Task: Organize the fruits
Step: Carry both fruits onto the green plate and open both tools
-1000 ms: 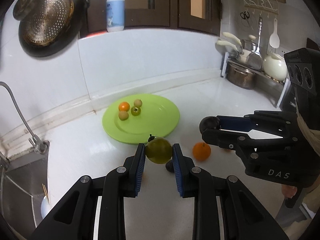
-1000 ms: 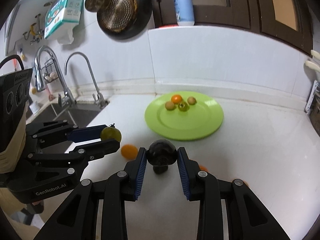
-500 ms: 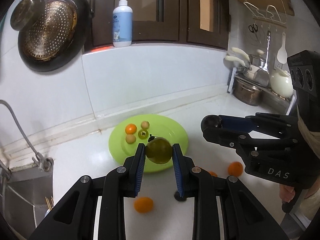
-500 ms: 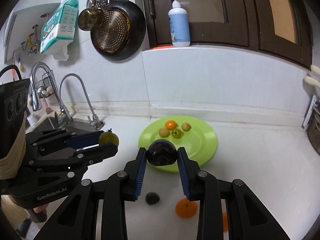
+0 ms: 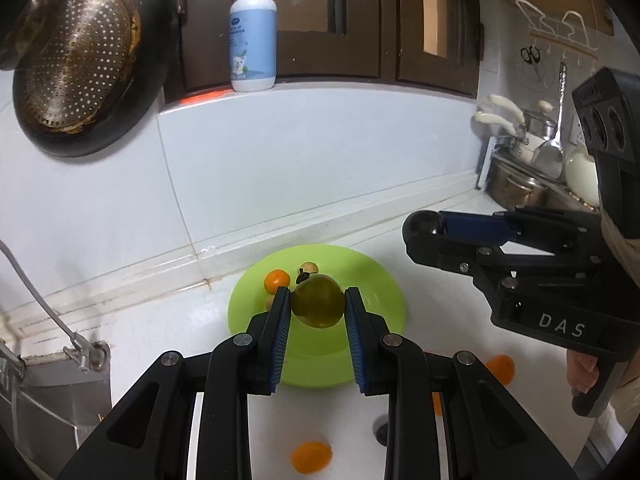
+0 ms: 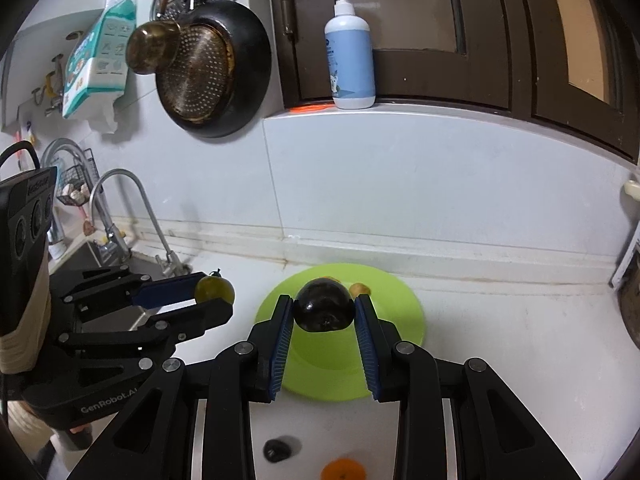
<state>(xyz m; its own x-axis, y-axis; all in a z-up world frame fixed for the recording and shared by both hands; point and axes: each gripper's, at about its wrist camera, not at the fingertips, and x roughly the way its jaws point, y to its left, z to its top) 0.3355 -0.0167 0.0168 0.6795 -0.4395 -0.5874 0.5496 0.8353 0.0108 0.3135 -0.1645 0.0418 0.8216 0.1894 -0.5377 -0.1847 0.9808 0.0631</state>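
Observation:
My left gripper (image 5: pixel 318 306) is shut on a green fruit (image 5: pixel 318 306) and holds it in the air over the near part of the green plate (image 5: pixel 376 280). My right gripper (image 6: pixel 324 312) is shut on a dark round fruit (image 6: pixel 324 312), also raised in front of the plate (image 6: pixel 400 308). The plate holds a small orange (image 5: pixel 277 280) and a tan fruit (image 5: pixel 309 267); others are hidden behind the held fruit. Loose oranges (image 5: pixel 311 457) (image 5: pixel 501 367) and a small dark fruit (image 6: pixel 277 449) lie on the white counter below.
A sink (image 6: pixel 100 276) with a tap (image 6: pixel 120 208) is at the left. A dish rack with pots (image 5: pixel 528 176) stands at the right. A pan (image 6: pixel 212 72) hangs on the wall, and a soap bottle (image 5: pixel 253 36) stands on the ledge.
Both grippers have lifted with their fruits and moved forward toward the plate. The loose fruits on the counter now lie lower in both views.

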